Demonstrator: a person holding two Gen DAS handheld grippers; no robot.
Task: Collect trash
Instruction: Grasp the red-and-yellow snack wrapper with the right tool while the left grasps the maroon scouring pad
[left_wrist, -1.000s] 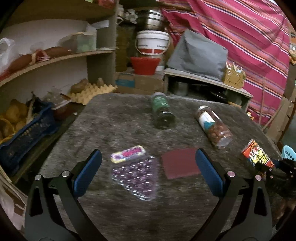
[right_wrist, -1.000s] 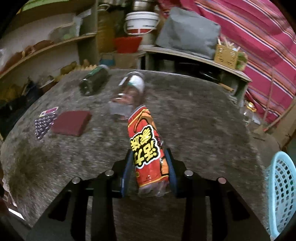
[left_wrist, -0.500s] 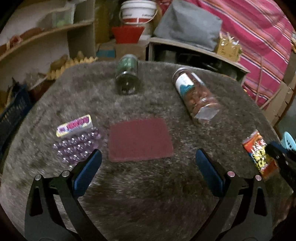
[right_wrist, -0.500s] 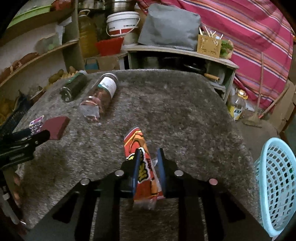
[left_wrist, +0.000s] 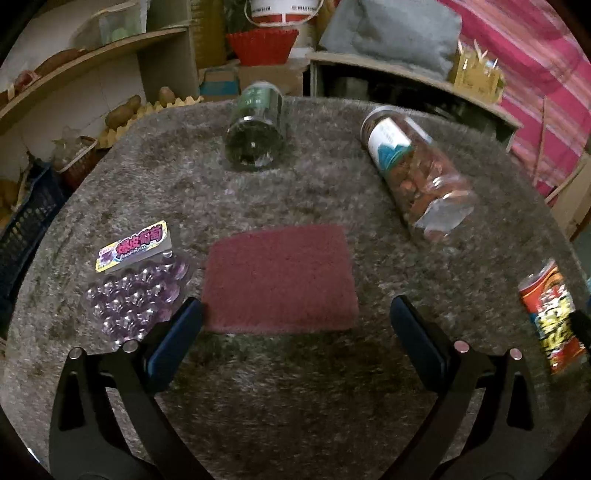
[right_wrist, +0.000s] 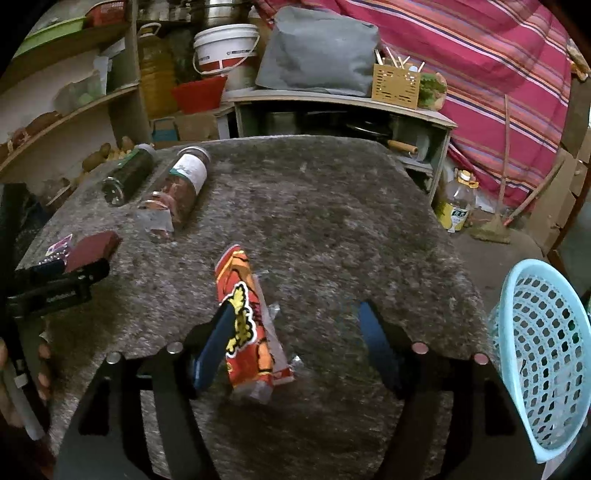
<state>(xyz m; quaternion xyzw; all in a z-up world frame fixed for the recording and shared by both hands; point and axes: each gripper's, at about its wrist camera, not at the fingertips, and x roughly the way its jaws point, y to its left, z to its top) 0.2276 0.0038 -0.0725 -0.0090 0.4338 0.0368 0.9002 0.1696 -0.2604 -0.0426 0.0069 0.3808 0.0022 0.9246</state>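
The right claw (right_wrist: 295, 345) has just been opening; the red snack wrapper (right_wrist: 247, 325) is leaning on its left finger, long way pointing to 11 o'clock. At 3 o'clock, past the worktop (right_wrist: 332, 221) edge, the blue basket (right_wrist: 535, 362) is waiting. The left claw (left_wrist: 295, 325) is standing apart over the red pad (left_wrist: 280, 280)

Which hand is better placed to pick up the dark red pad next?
Left. The left gripper stands open with the dark red pad just ahead between its fingers. The right gripper, jaws just opened, sits by the snack wrapper, far across the table.
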